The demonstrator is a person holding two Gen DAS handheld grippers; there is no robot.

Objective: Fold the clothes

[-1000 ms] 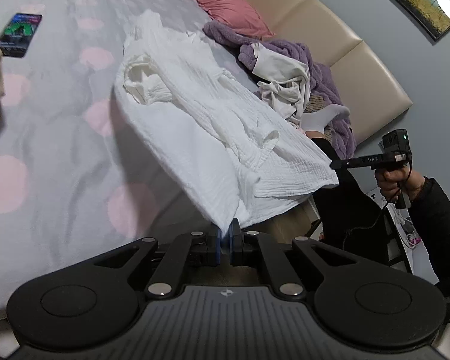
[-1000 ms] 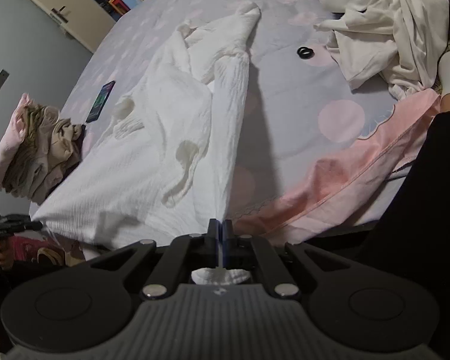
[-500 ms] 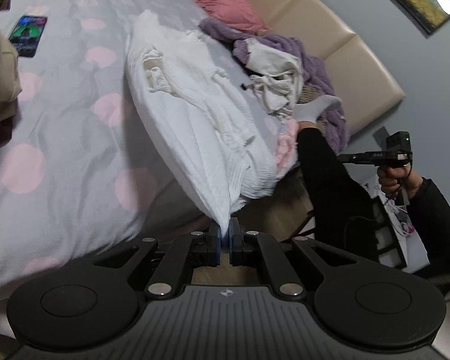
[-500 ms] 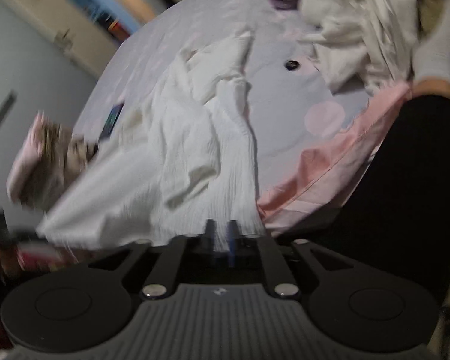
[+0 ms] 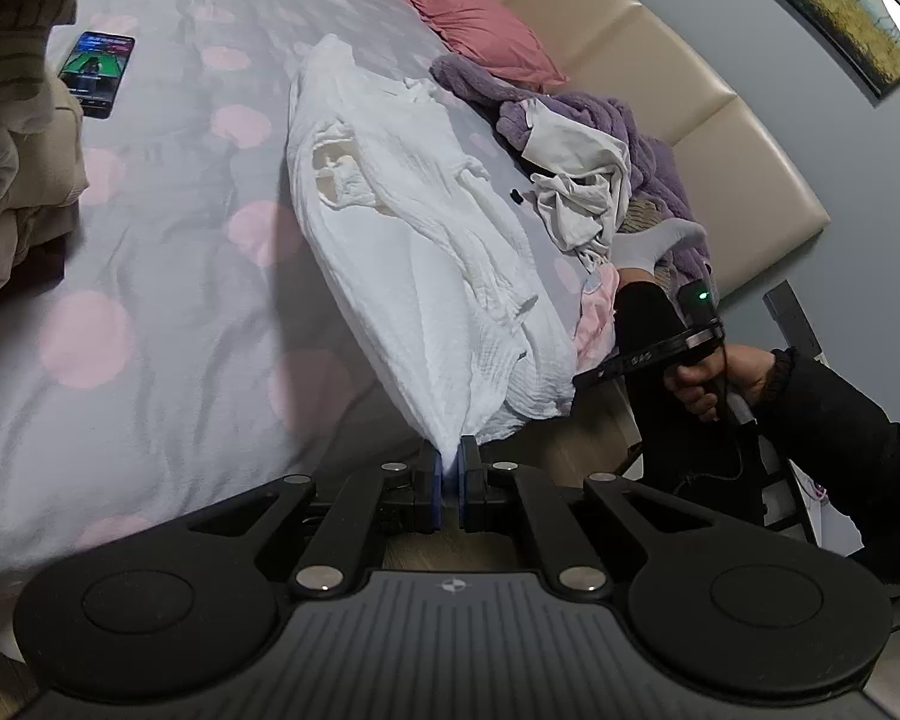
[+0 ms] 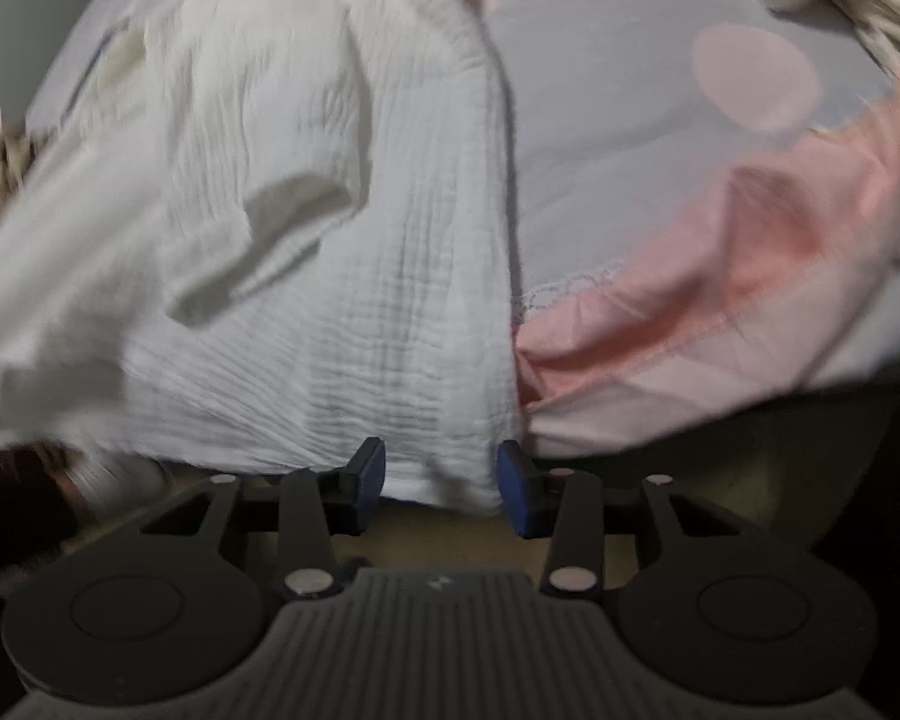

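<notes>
Left gripper: the black two-finger left gripper (image 5: 448, 476) was clamped tight on a corner of the white crinkled cotton garment (image 5: 426, 240), its blue pads pressed together with the cloth pinched between them.
Right gripper: the black right gripper (image 6: 441, 479) had its blue-padded fingers (image 6: 369, 474) spread wide apart; the garment's hem (image 6: 444, 480) hung in the gap between them, touching neither pad as far as the blurred view showed. In the left wrist view the same tool (image 5: 648, 357) sat just beside the garment's near edge, held by a hand (image 5: 717, 381) in a black sleeve.
Garment: it lay stretched lengthwise across the grey bedspread with pink dots (image 5: 168, 252), its near end lifted off the bed edge towards the left gripper, its far end resting flat on the cover.
Bed edge: a pink sheet border (image 6: 720, 312) showed beside the garment's right side.
Right of garment: a heap of a white shirt (image 5: 576, 180) on a purple fleecy blanket (image 5: 654, 162), well apart from the garment, with a dusky pink pillow (image 5: 480, 18) behind it against the beige padded headboard (image 5: 690, 96).
Left of garment: a dark smartphone with a lit screen (image 5: 97, 73) lay flat on the cover, and a stack of folded beige clothes (image 5: 18, 168) stood at the frame's left edge.
Person: a leg in black with a white sock (image 5: 654, 243) rested at the bed's corner.
</notes>
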